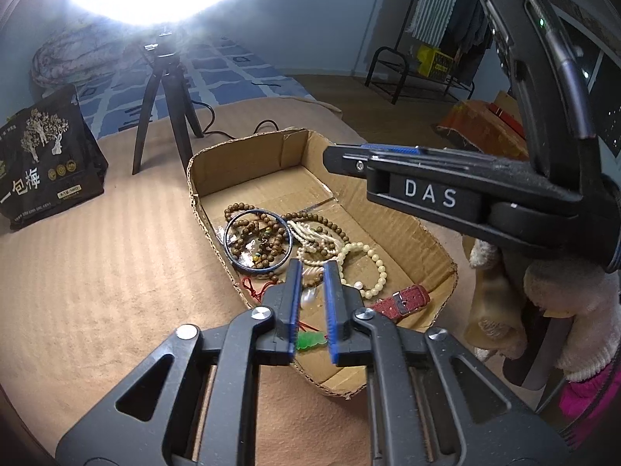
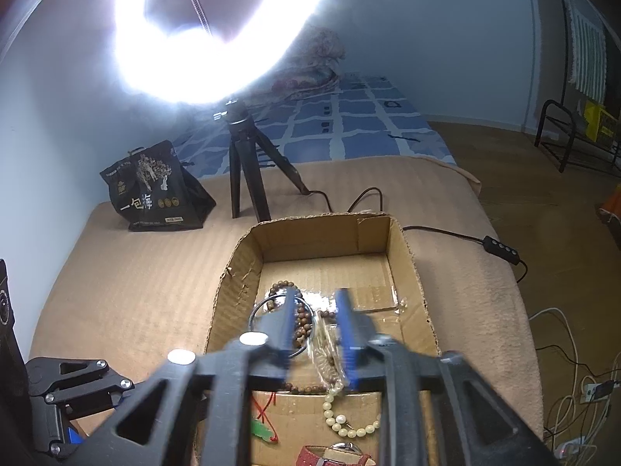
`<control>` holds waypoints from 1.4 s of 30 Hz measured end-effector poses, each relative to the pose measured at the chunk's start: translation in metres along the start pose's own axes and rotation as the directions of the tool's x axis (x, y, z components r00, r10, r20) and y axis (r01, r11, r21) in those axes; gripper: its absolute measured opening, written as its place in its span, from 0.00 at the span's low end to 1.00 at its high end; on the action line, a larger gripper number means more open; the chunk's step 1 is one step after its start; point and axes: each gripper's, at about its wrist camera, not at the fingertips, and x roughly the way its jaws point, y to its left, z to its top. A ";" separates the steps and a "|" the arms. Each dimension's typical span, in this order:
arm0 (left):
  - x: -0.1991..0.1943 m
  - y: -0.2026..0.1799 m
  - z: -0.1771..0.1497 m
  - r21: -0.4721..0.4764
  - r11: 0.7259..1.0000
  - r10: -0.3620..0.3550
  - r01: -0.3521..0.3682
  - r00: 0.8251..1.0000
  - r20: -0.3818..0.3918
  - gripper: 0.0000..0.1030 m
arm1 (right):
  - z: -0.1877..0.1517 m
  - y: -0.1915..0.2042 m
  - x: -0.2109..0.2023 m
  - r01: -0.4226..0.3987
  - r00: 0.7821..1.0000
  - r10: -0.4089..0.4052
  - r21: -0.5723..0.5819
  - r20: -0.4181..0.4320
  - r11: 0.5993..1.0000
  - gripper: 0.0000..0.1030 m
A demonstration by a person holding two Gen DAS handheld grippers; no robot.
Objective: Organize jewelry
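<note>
Left gripper (image 1: 313, 272) above jewelry (image 1: 302, 240).

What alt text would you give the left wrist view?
An open claw hovers over a cardboard box of tangled bead bracelets, a pearl strand and a red watch strap, on a beige blanket.

Two readable texts: one on a tool, one on a bag.
"DAS" stands in white letters on the right tongs (image 1: 343, 163) at the frame's right; "一包梅" is printed on the black bag (image 1: 46, 163) at left, its smaller print illegible.
</note>
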 end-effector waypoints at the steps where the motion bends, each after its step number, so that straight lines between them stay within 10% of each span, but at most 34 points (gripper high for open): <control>1: 0.000 0.000 0.000 -0.001 1.000 0.008 -0.008 1.000 0.003 0.40 | 0.000 0.001 0.000 0.004 1.000 -0.004 -0.002 -0.001 1.000 0.30; 2: -0.001 0.000 0.000 -0.004 1.000 0.010 -0.010 1.000 0.012 0.55 | 0.000 0.002 -0.001 0.012 1.000 -0.012 -0.003 -0.002 1.000 0.37; 5: -0.004 -0.002 -0.001 0.002 1.000 0.019 -0.019 0.999 0.027 0.56 | 0.000 0.002 -0.003 0.036 0.999 -0.036 -0.001 0.014 0.999 0.70; 9: -0.003 -0.001 -0.001 0.008 1.000 0.026 -0.026 0.999 0.023 0.56 | 0.001 0.002 -0.005 0.045 0.999 -0.045 0.003 0.013 0.999 0.81; 42: -0.096 0.000 -0.038 0.001 0.997 0.074 -0.074 0.993 0.091 0.57 | -0.031 0.039 -0.093 0.101 0.994 -0.100 -0.017 0.047 0.995 0.83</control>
